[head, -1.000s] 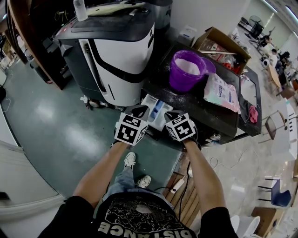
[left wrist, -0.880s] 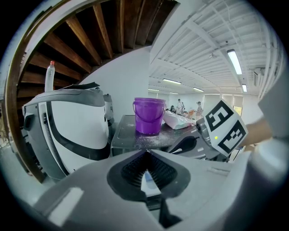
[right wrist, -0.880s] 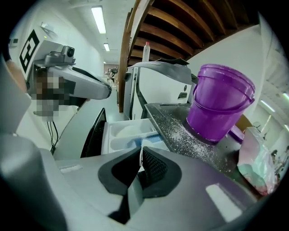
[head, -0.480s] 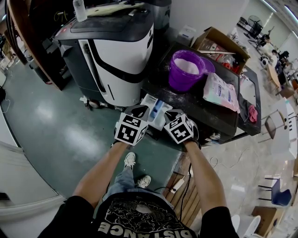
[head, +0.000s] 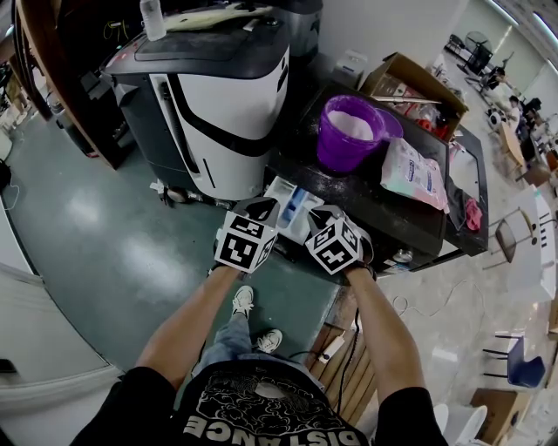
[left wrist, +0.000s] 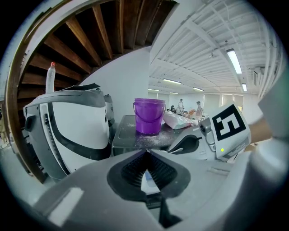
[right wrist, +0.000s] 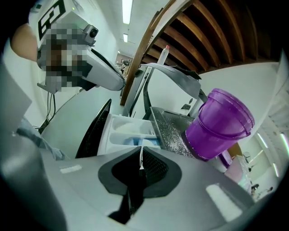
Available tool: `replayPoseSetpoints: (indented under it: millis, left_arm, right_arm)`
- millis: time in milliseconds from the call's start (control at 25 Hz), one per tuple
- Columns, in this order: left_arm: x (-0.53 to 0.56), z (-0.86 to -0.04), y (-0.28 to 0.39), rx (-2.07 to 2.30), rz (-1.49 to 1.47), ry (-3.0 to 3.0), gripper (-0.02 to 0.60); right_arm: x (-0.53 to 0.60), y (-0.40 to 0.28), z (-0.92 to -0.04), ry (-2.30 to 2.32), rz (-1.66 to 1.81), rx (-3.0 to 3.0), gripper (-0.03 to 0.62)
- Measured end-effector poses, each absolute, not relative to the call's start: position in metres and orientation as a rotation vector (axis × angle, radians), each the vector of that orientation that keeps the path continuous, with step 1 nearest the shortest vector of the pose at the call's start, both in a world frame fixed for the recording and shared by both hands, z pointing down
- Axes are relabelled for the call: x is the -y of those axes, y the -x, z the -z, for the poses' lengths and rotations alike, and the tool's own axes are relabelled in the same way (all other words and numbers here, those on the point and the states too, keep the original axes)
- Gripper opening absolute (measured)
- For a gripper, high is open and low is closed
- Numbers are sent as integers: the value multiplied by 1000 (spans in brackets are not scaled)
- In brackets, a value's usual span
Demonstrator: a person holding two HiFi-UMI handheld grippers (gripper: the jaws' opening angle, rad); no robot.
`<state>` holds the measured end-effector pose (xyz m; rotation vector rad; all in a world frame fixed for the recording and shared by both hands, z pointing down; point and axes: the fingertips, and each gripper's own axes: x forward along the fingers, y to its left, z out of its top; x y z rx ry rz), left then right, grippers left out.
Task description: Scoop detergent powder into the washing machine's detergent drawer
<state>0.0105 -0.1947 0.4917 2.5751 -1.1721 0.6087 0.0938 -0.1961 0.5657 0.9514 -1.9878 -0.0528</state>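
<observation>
The white detergent drawer (head: 288,206) sticks out of the front of a dark cabinet (head: 410,228), with a blue insert and pale compartments (right wrist: 126,131). A purple bucket (head: 349,131) with white powder in it stands on the cabinet top, also in the gripper views (left wrist: 148,116) (right wrist: 221,122). Both grippers hover side by side just in front of the drawer. My left gripper (head: 259,207) (left wrist: 145,154) is shut with nothing held. My right gripper (head: 321,214) (right wrist: 141,159) is shut too, and empty. Spilled powder dusts the cabinet top (right wrist: 174,135).
A white and black washing machine (head: 218,96) stands to the left of the cabinet, with a bottle (head: 153,17) on top. A detergent bag (head: 414,172) lies right of the bucket, with a cardboard box (head: 418,83) behind. Green floor (head: 105,235) stretches to the left.
The right gripper has shifted slightly left and turned a little. The left gripper and the drawer have not moved.
</observation>
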Motion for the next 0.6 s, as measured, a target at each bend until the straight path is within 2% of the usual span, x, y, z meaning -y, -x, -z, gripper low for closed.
replayPoseSetpoints:
  millis: [600]
  left_arm:
    - [194,-490,-10,1172,-610,-2576,9]
  right_arm:
    - [193,-95,-566,-917,247,1904,32]
